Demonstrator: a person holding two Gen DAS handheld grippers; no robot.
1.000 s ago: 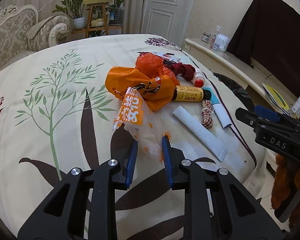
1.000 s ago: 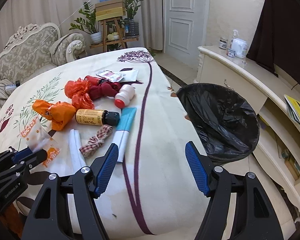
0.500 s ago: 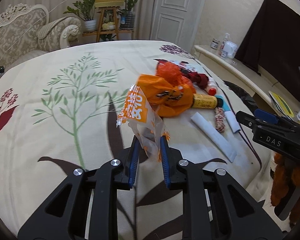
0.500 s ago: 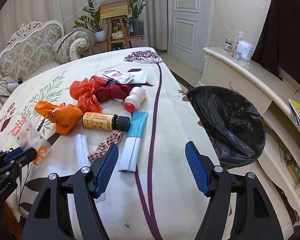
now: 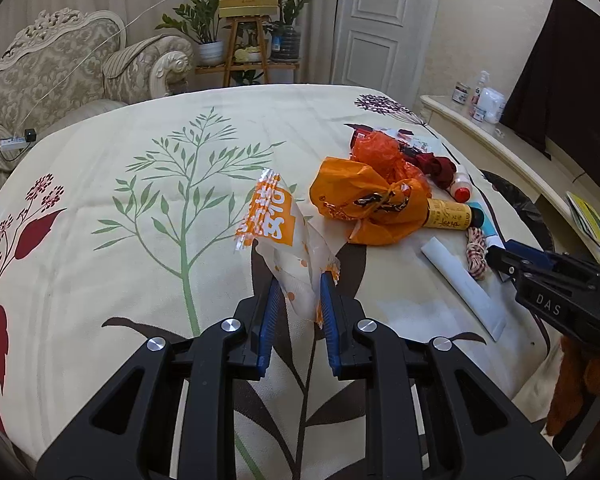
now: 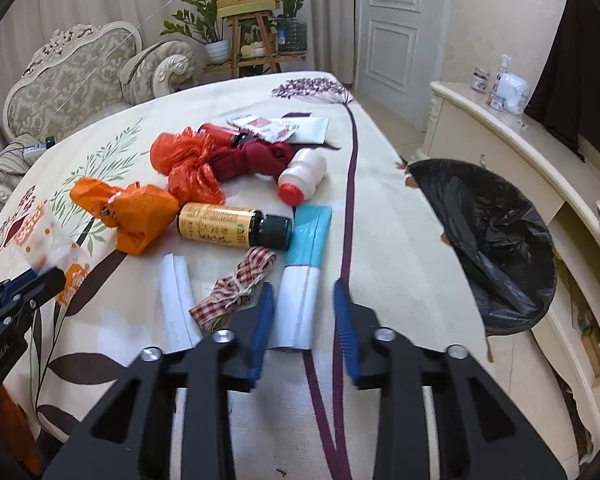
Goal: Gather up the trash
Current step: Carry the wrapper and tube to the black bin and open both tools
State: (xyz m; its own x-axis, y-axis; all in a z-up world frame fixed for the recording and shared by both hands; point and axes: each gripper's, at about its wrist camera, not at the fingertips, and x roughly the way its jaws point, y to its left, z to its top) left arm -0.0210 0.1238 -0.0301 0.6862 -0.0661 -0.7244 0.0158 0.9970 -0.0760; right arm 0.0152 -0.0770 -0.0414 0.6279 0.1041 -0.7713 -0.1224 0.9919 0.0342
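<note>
Left gripper (image 5: 299, 296) now holds the snack wrapper (image 5: 284, 240) raised; right gripper (image 6: 303, 312) is closing, white-and-teal tube (image 6: 302, 280) between its jaws, probably not gripped yet.

Each black plastic tool (image 5: 300, 280) has angular cut-out arms, silver round screws and ribbed blue pads (image 5: 269, 312). The right tool (image 6: 303, 304) looks alike; white letters "DAS" mark its side.
</note>
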